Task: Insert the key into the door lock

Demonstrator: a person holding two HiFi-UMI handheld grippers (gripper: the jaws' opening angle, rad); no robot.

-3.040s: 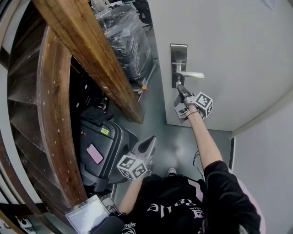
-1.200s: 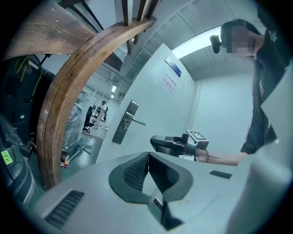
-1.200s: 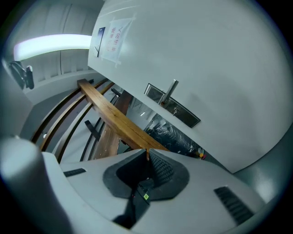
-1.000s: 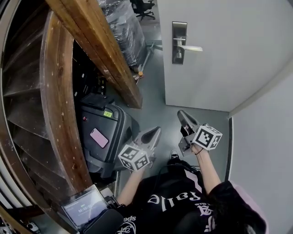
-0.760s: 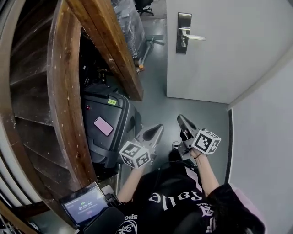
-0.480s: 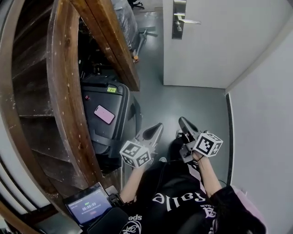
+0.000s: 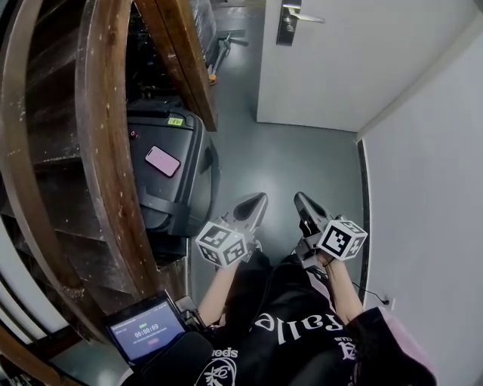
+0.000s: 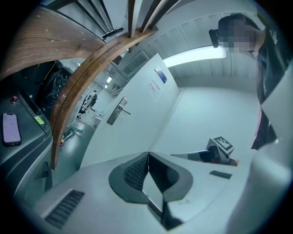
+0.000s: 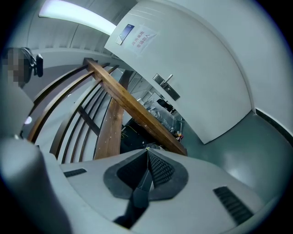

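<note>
The white door (image 7: 355, 53) stands far off at the top of the head view, its steel lock plate and lever handle (image 7: 287, 19) at the frame's upper edge. The lock plate (image 8: 116, 111) shows small in the left gripper view, and the same lock plate (image 9: 165, 87) in the right gripper view. No key can be made out at this distance. My left gripper (image 7: 261, 197) and right gripper (image 7: 299, 197) hang side by side over the grey floor, well short of the door. Both are shut, left gripper (image 8: 148, 153) and right gripper (image 9: 147, 148), with nothing visible between the pads.
A black hard case (image 7: 170, 188) with a pink phone (image 7: 162, 160) on it sits left of the grippers, under a wooden staircase beam (image 7: 181, 60). A small screen (image 7: 147, 329) glows at the lower left. A grey wall (image 7: 430, 188) runs along the right.
The right gripper has come away from the door lock and dropped beside the left one. The view has backed away, so the door has slid to the top edge.
</note>
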